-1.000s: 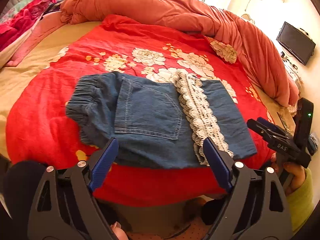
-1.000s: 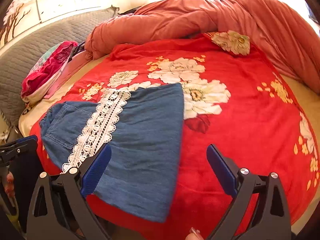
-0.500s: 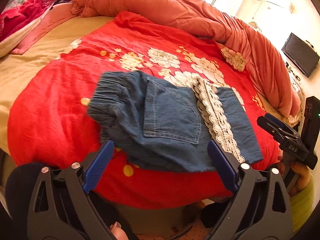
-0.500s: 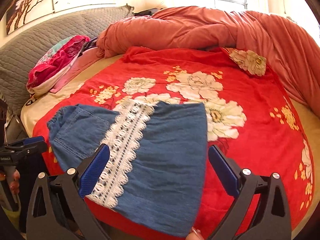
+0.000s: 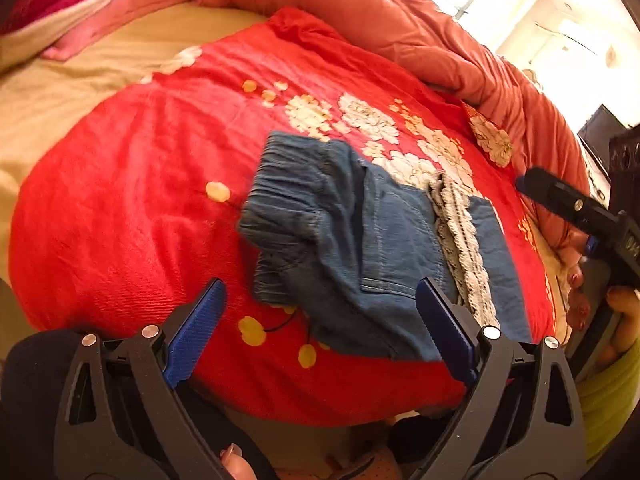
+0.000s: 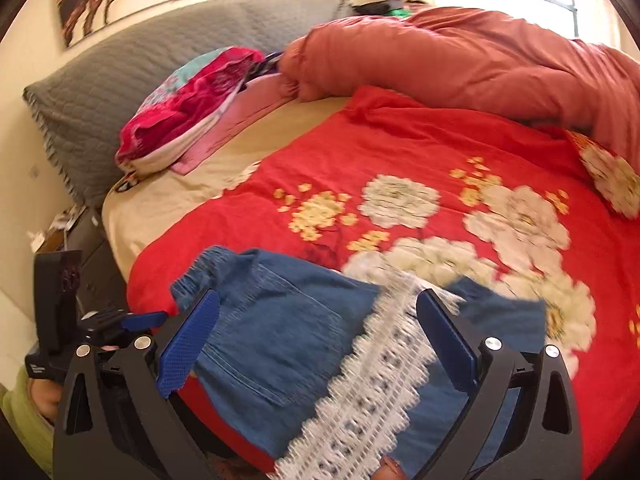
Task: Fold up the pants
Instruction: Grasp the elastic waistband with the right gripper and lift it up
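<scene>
Pants: denim pants (image 5: 372, 248) with a lace band (image 5: 460, 236) lie on the red blanket (image 5: 120, 208), near the bed's front edge.
Progress: we judge the pants already folded into a compact block, with the gathered waistband (image 5: 280, 200) at one end and the lace band across the other half. The waistband end looks rumpled and doubled over, so we think neatening or one more fold is left.
Left tool: our left tool (image 5: 320, 320) is spread wide with nothing between its blue pads; it hangs over the near edge of the pants without touching them.
Right tool: our right tool (image 6: 320, 336) is also spread wide and empty, above the pocket and lace; its own view is motion-blurred.
Left view only: it shows the bunched waistband end in full, the right tool (image 5: 576, 212) from the side in a hand with a green sleeve, and a dark screen at the far right.
Right view only: it shows the grey headboard (image 6: 120, 64), a pink bundle of clothes (image 6: 192, 104), the orange duvet (image 6: 460, 64) heaped at the back, a wall picture, and the left tool (image 6: 140, 318) at the lower left.
</scene>
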`<state>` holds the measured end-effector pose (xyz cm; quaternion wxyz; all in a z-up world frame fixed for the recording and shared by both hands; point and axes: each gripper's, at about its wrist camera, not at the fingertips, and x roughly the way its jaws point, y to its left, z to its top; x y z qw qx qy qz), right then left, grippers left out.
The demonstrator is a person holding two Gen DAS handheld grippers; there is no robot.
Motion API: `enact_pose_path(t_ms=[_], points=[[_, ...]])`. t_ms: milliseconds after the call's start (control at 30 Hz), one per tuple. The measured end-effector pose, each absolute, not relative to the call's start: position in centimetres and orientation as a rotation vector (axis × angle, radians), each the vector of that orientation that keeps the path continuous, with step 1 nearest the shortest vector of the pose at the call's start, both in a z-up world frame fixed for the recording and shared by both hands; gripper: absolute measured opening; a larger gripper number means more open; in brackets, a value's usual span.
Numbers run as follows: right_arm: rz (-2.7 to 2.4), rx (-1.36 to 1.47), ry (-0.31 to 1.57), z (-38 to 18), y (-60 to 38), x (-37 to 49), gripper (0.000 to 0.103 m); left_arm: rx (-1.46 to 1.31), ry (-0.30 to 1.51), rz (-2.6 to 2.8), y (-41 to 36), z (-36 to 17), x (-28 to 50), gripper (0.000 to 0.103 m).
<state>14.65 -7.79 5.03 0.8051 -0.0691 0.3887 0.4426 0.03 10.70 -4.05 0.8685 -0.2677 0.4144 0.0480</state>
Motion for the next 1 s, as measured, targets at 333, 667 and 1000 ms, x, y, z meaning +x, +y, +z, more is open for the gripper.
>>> enact_pose_path(t_ms=[333,667,1000], points=[[1.087,-0.365,0.950,2.9,1.6,15.1,0.098,-0.613,0.902,0.061,11.5,-6.3,1.7,0.058],[1.151,-0.387,1.081,-0.7,6.0,16.5,0.098,-0.664,0.885,0.046,12.0,-7.0,1.6,0.056],[1.313,-0.383,1.193,-4.0,9.8,16.2,0.062,-0.685,0.877,0.036,12.2,-7.0,1.6,0.057]])
